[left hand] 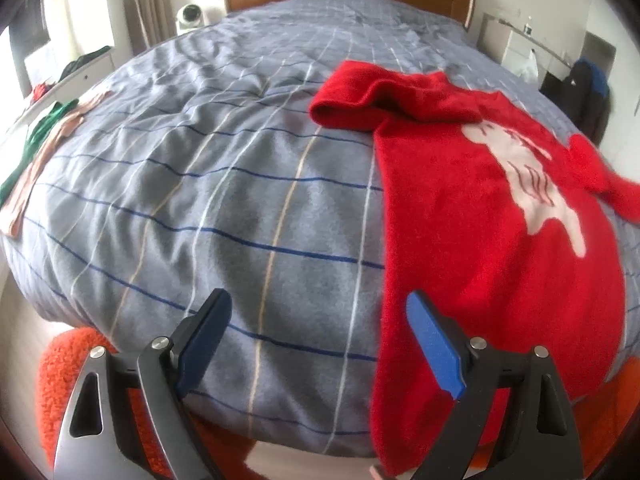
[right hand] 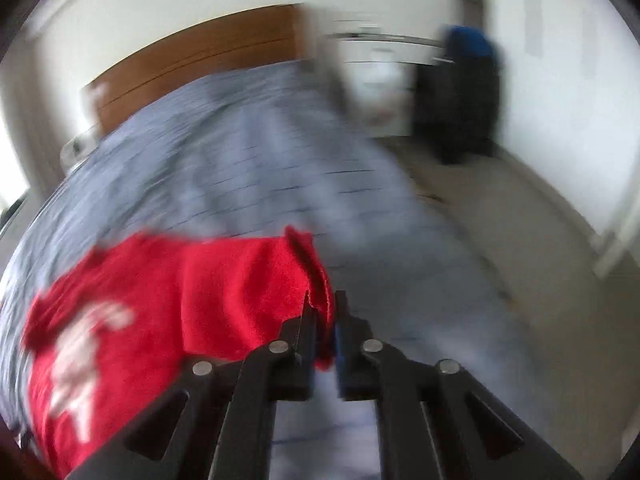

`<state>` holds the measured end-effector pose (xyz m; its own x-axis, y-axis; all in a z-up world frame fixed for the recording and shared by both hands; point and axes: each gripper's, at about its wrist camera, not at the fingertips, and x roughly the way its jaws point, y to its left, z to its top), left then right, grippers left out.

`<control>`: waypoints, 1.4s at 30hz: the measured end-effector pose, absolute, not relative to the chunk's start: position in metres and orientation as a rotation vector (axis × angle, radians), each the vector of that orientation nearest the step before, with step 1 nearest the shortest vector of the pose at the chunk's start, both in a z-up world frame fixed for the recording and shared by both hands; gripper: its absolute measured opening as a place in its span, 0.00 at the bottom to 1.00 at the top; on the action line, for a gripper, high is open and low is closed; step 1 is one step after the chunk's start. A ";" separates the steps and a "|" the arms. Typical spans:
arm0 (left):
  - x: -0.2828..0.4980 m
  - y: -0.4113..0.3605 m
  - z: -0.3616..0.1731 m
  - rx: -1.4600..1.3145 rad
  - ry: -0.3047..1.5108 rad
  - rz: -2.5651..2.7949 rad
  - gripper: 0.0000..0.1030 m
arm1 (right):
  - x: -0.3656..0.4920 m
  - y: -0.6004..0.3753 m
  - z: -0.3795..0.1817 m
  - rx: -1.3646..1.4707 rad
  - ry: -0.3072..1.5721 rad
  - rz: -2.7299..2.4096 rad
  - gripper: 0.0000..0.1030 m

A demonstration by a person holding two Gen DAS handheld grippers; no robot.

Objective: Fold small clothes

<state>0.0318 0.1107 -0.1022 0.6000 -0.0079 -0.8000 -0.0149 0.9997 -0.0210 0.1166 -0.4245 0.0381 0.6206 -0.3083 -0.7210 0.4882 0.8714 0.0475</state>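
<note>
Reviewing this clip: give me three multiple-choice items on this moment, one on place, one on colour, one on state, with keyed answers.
1. Where does the red sweater lie?
A. on the floor
B. on the checked bedcover
C. on a chair

2. What colour is the figure on the sweater?
A. pale pinkish white
B. black
C. yellow

3. How is the right gripper?
A. wide open, empty
B. out of view
C. shut on the sweater's edge

Answers: 1 B, it spreads over the bedcover; 2 A, a pale shape shows on the red; 3 C, red fabric sits pinched between the closed fingers.
</note>
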 end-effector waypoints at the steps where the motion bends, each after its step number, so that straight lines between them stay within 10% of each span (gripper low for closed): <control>1: 0.032 0.109 -0.104 -0.020 0.929 0.006 0.88 | 0.107 -0.438 0.038 0.265 0.781 -0.489 0.07; 21: 0.029 0.096 -0.113 0.066 0.945 0.039 0.88 | 0.023 -0.532 -0.054 0.703 0.839 -0.548 0.06; 25: 0.031 0.099 -0.113 0.047 0.951 0.038 0.88 | 0.002 -0.545 -0.044 0.777 0.780 -0.556 0.33; 42: 0.034 0.094 -0.124 0.057 0.987 0.028 0.98 | 0.014 -0.509 -0.041 0.665 0.762 -0.496 0.26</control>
<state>0.0339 0.0942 -0.1237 0.5512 0.0491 -0.8329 0.0023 0.9982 0.0604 0.0141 -0.5092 -0.0405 0.6286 -0.1698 -0.7589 0.6251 0.6908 0.3633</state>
